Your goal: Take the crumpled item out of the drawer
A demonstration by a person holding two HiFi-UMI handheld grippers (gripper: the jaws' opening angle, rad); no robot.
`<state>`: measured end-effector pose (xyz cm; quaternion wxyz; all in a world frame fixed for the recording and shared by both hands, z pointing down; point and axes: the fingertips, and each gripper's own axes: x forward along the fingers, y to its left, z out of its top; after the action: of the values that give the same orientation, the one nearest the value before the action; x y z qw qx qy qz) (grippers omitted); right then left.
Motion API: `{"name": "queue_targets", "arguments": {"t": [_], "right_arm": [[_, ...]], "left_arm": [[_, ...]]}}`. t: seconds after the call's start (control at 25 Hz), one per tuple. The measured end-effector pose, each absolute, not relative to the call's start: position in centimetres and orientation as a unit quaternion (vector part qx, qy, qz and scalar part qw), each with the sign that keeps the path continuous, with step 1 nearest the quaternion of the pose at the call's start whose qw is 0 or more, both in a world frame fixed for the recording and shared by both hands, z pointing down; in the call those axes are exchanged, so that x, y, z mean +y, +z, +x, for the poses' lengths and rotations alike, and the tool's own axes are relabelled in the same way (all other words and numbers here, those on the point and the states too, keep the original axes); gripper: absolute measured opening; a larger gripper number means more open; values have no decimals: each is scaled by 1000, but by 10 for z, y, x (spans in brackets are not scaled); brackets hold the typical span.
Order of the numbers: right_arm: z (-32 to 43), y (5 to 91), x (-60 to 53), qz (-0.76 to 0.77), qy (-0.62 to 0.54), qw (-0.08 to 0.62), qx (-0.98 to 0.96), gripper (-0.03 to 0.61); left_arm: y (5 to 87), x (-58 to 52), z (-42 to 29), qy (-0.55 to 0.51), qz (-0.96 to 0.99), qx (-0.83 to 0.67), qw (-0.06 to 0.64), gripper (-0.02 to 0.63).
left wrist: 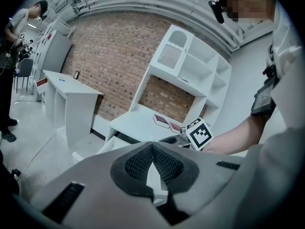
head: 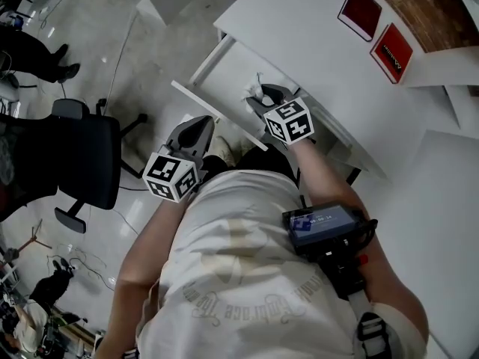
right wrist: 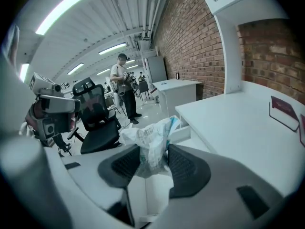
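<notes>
The crumpled item [right wrist: 151, 138], a wad of white wrapper with some print, is pinched between the pads of my right gripper [right wrist: 152, 152]. In the head view the crumpled item [head: 253, 90] sticks out past the right gripper [head: 260, 101], just above the open white drawer [head: 218, 112] under the desk. My left gripper [head: 200, 128] hovers at the drawer's front, to the left of the right one. In its own view the left gripper [left wrist: 152, 148] has its tips together with nothing between them.
Two red books [head: 376, 31] lie on the white desk [head: 314, 58] at the far side. A black office chair [head: 82, 155] stands on the floor to the left. A person [right wrist: 124, 87] stands farther back in the room. White shelving [left wrist: 190, 66] rises behind the desk.
</notes>
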<state>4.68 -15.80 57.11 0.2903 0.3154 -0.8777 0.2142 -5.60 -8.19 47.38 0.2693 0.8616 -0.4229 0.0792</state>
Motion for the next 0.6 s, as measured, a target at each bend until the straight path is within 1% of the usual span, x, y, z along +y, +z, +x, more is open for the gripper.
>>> {"name": "queue_targets", "arguments": {"t": [0.32,0.6], "right_arm": [[37,524,-155,322,209,230,-894,192],[45,488,-151,334,213,181,-900,189]], "left_arm": [[462,-96,-57,71,871,-414,254,20],[456,-102,-44,70,881,-399,247,20]]}}
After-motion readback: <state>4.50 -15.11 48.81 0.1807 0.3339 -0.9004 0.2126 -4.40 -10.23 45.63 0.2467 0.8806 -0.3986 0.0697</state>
